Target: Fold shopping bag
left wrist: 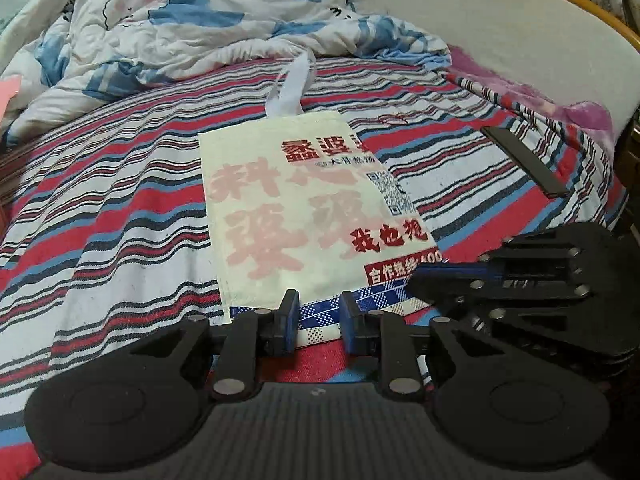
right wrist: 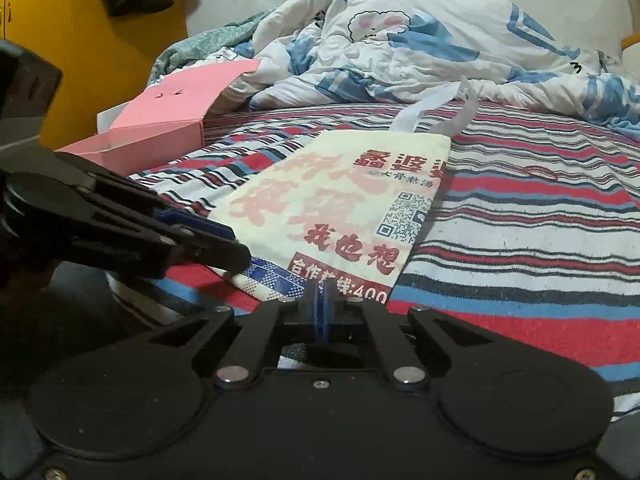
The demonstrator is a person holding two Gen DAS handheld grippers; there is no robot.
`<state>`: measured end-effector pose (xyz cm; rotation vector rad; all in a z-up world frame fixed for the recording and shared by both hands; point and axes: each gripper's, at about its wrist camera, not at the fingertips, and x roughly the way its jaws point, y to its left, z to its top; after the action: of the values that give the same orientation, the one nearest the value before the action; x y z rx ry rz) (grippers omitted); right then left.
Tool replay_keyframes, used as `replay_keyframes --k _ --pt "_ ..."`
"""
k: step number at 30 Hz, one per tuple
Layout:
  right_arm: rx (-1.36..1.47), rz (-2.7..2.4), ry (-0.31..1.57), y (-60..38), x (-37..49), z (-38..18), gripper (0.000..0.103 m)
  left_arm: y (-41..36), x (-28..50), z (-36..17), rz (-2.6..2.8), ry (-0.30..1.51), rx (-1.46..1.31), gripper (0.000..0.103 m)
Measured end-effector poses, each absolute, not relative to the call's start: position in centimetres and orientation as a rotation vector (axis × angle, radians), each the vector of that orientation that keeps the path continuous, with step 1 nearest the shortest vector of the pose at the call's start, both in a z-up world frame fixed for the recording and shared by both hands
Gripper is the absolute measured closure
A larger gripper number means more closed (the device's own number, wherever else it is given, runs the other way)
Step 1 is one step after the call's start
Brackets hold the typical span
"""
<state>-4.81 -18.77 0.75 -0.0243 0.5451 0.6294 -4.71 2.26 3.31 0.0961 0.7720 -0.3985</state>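
While lying flat on the striped bedsheet [left wrist: 120, 208], cream non-woven shopping bag [left wrist: 304, 208] with red Chinese lettering and a QR code, white handles [left wrist: 290, 88] pointing toward the far edge of the bed and the rumpled blue-and-white duvet [left wrist: 160, 28]. Already folded lengthwise, judging by the print cut off along its right side. Blue-and-white checked bottom strip [left wrist: 360, 306] nearest the near edge of the bed. Left gripper [left wrist: 319, 320] low at that bottom edge, jaws parted to a moderate gap with the checked strip between the blue pads [left wrist: 289, 322], not pinching it. Right gripper [right wrist: 321, 312] just beside it at the bag's near right corner, pads pressed together; bag fabric right at the tips, but cannot tell whether any of it is pinched between them. From the left wrist view, right gripper entering from the right with fingertips over the red printed band at the bag's corner. Black flat bar-shaped object [left wrist: 524, 160] on the sheet near the right edge of the bed, well apart from the bag. Pink cardboard box [right wrist: 160, 120] at the left edge of the bed, near the duvet. White padded headboard with a yellow rim [left wrist: 500, 12] beyond the right side.
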Motion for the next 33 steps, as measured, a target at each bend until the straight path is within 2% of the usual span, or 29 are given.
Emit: replay_keyframes --k 3,5,7,8,15,27,29,33 --pt "-0.12 0.645 0.462 -19.3 -6.4 1.9 0.103 2.5 -4.7 3.2 -0.402 0.775 0.086 0.082" --pt "-0.305 0.639 0.396 -18.7 -7.8 1.8 0.095 2.5 -4.5 3.2 -0.406 0.781 0.081 0.082" --pt "-0.486 0.641 0.357 -17.8 -8.7 1.0 0.075 2.3 -4.3 3.3 -0.41 0.791 0.083 0.082" --pt "-0.576 0.641 0.337 -17.3 -9.2 0.7 0.074 2.3 -4.2 3.3 -0.412 0.796 0.083 0.082" --pt "-0.848 0.639 0.264 -15.7 -9.1 -1.5 0.071 3.1 -3.6 3.6 -0.43 0.823 0.037 0.081" --pt "-1.167 0.663 0.094 -14.7 -10.8 -2.1 0.076 3.7 -3.1 3.7 -0.458 0.85 0.003 0.081" --pt "-1.101 0.704 0.161 -14.9 -10.4 -1.2 0.088 3.7 -3.1 3.7 -0.459 0.849 0.006 0.081" --pt "-0.763 0.787 0.384 -16.2 -7.7 1.5 0.09 3.8 -3.2 3.7 -0.46 0.851 -0.001 0.082"
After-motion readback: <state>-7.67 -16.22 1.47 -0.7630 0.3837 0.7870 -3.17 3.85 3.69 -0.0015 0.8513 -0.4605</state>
